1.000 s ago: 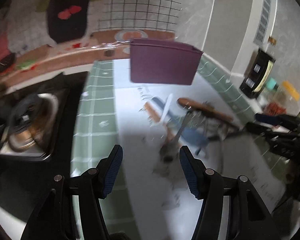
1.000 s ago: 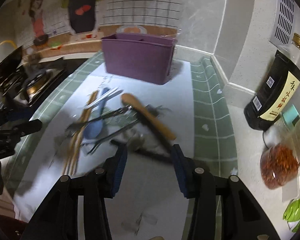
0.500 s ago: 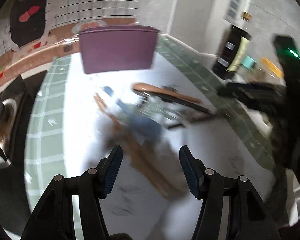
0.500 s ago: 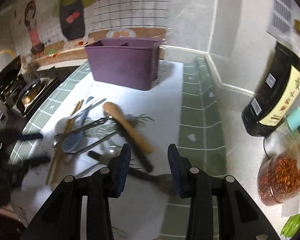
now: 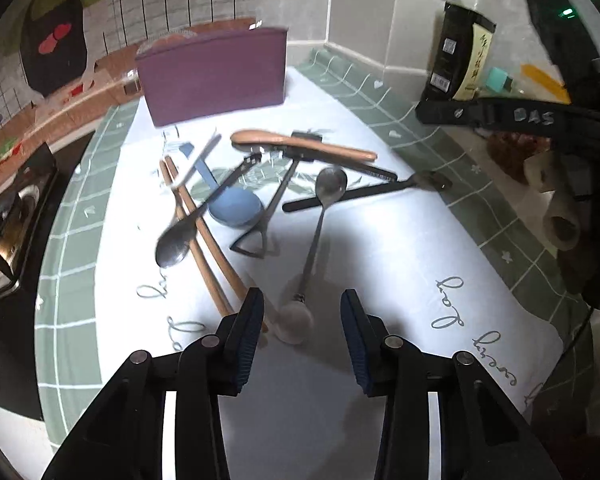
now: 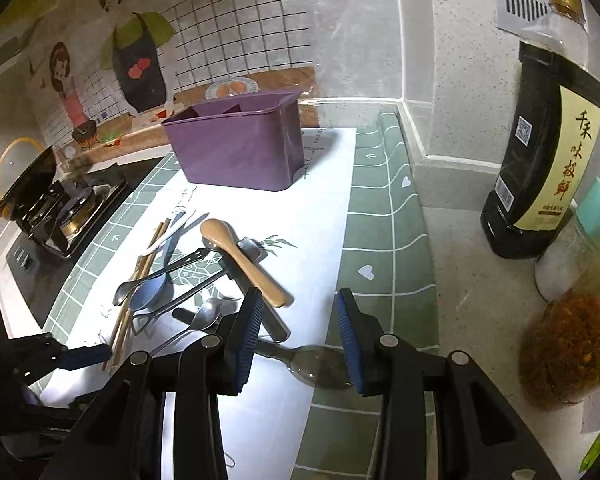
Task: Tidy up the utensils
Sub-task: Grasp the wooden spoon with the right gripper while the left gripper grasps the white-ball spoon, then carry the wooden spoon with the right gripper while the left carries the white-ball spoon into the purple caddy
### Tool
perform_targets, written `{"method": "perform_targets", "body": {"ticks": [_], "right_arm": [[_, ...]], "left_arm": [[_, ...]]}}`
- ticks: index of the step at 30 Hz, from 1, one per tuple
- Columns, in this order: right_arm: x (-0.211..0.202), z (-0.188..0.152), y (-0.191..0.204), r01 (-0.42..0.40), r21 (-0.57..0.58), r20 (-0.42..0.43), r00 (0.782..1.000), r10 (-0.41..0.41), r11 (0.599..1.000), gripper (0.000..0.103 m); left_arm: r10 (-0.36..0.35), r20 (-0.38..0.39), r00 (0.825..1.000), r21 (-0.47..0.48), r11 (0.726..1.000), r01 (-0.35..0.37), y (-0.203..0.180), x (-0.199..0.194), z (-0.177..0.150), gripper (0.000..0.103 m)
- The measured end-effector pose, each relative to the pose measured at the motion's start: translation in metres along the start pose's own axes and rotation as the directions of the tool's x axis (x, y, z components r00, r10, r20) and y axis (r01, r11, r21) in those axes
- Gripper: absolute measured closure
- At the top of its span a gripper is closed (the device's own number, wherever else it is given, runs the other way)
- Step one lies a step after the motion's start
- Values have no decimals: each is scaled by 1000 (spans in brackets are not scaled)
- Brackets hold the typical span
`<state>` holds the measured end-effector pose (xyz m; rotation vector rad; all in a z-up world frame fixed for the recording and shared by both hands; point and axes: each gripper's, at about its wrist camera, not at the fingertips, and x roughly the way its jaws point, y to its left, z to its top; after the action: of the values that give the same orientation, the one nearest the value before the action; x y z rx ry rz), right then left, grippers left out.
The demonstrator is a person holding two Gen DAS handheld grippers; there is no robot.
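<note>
Kitchen walls with a cartoon picture are seen behind a surface covered by a white and green mat [image 5: 380, 280]. At the back of the mat, a purple bin [image 5: 214, 76] is stood. The forks, spoons and chopsticks [image 5: 208, 248] are still piled in front of it, and none can be seen in the bin yet.

The left gripper [image 5: 302, 308] is held low over the near end of a metal spoon [image 5: 314, 240]. Its jaws have just been closing, and the round knob [image 5: 296, 322] at the end of the spoon's handle is between them. The pads are not yet pressed on it, so the jaws are open.

The right gripper [image 6: 298, 308] is held over a dark spoon [image 6: 320, 364] at the mat's edge. Its jaws have been closing a little too, but nothing is gripped.

For a good pick, the left jaws should be brought lower, so the thin handle just past the knob is caught in the middle of the pads. The chopsticks just beside it should be left out of the grip. The spoon should be lifted straight up, so the pile is not dragged along.
</note>
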<state>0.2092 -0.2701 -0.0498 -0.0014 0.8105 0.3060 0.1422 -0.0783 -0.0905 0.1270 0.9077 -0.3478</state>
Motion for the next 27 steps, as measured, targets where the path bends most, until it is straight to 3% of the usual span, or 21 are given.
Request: {"method": "perform_targets", "body": {"ticks": [3, 5, 10, 13, 17, 21, 27], "right_arm": [[-6, 1, 1, 10, -20, 19, 1000, -10, 1000, 67], [-6, 5, 1, -3, -24, 14, 1000, 4, 1000, 67], [10, 21, 20, -122, -95, -71, 991, 116, 988, 66], [34, 39, 45, -183, -164, -135, 978, 162, 969, 66], [64, 55, 68, -185, -232, -166, 975, 149, 955, 66], [107, 70, 83, -201, -245, -230, 963, 144, 949, 66], [146, 73, 98, -209, -300, -299, 947, 116, 931, 67]], "left_arm": [[11, -34, 999, 1, 1000, -11, -1, 7, -1, 81], [-2, -36, 999, -27, 1000, 1, 5, 6, 1, 80], [53, 77, 996, -35, 998, -51, 23, -27, 19, 80], [82, 154, 985, -71, 995, -71, 48, -50, 40, 80], [127, 234, 964, -105, 989, -105, 87, -70, 74, 80], [137, 239, 961, -128, 986, -109, 117, -74, 95, 80], [107, 214, 971, -127, 989, -81, 140, -74, 99, 80]]}}
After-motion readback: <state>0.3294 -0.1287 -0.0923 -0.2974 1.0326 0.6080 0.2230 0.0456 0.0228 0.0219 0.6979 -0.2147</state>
